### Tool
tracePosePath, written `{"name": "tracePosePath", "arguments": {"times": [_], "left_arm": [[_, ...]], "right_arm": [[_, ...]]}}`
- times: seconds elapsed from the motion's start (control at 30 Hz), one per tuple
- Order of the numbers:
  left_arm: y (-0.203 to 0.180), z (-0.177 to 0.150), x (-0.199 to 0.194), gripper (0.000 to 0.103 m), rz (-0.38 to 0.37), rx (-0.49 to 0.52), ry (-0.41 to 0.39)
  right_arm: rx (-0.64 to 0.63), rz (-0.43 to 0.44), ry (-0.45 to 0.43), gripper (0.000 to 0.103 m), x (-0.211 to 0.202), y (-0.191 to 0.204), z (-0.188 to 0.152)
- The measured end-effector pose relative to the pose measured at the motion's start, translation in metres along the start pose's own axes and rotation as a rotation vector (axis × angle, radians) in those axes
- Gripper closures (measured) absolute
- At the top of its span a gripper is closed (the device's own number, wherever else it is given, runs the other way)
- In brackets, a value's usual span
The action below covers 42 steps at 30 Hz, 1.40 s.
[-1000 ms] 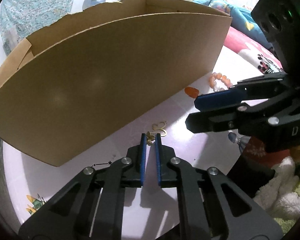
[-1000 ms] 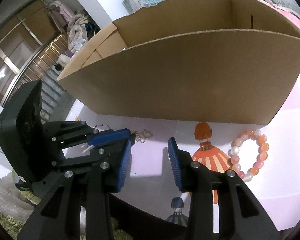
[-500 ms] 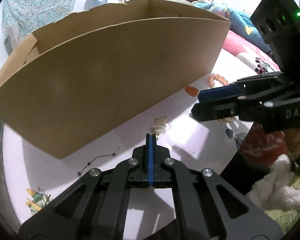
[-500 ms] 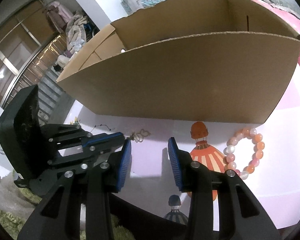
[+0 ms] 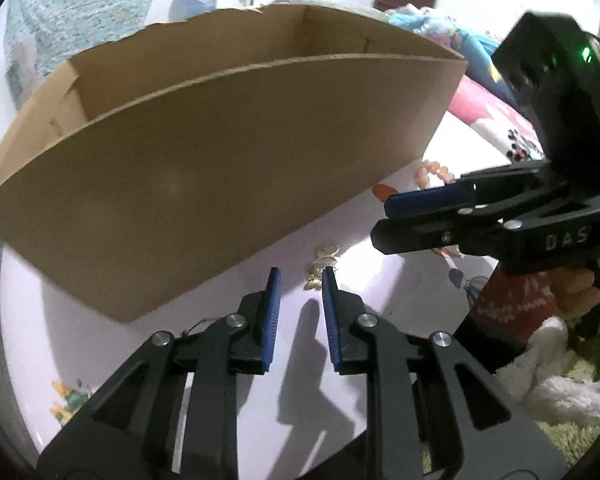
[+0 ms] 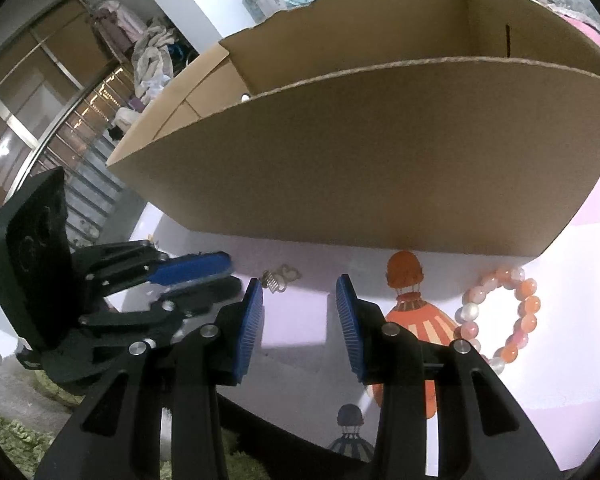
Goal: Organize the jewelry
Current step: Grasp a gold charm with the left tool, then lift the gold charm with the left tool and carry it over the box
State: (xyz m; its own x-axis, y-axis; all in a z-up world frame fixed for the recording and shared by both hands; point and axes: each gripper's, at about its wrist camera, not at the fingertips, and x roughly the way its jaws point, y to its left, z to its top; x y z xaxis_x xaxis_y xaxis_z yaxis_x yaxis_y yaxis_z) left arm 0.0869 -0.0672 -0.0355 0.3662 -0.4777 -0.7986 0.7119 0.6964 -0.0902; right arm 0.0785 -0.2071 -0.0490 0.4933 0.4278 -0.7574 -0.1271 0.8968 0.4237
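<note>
My left gripper [image 5: 298, 276], clamped tight half a second ago, is opening its jaws again with nothing caught between them; the small gold clip [image 5: 320, 266] still lies on the pale table [image 5: 100, 340] just past my right-hand pad, so I judge that grab missed and needs lining up again. My right gripper [image 6: 299, 294] hangs open and empty, unchanged. The bead bracelet [image 6: 500, 312] waits to its right on the table. The tall cardboard box [image 5: 220, 168] stands just behind both pieces, and I'd have to lift each over its near wall
</note>
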Motion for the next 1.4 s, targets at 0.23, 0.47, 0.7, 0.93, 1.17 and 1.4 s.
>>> {"name": "tracePosePath", "arguments": {"times": [0.23,0.47,0.7,0.93,1.17,1.4], "left_arm": [[-0.011,0.007,0.015,0.086,-0.011,0.089,0.031],[-0.011,0.008,0.014,0.096,0.011,0.134,0.041],[-0.009,0.000,0.007,0.097,0.032,0.108,0.031],[0.016,-0.016,-0.007,0.097,0.084,-0.030,0.019],[0.031,-0.025,-0.014,0.097,0.121,-0.109,0.004],[0.032,-0.030,-0.017,0.097,0.131,-0.108,-0.003]], "right_arm": [[0.028,-0.014,-0.012,0.065,-0.002,-0.009,-0.001],[0.030,-0.012,-0.017,0.065,0.000,-0.010,-0.001],[0.027,-0.016,-0.032,0.065,-0.007,-0.011,-0.003],[-0.054,-0.019,-0.020,0.065,-0.002,0.003,-0.006],[-0.269,-0.053,-0.017,0.070,0.010,0.042,-0.008],[-0.383,-0.107,0.008,0.083,0.024,0.056,-0.008]]}}
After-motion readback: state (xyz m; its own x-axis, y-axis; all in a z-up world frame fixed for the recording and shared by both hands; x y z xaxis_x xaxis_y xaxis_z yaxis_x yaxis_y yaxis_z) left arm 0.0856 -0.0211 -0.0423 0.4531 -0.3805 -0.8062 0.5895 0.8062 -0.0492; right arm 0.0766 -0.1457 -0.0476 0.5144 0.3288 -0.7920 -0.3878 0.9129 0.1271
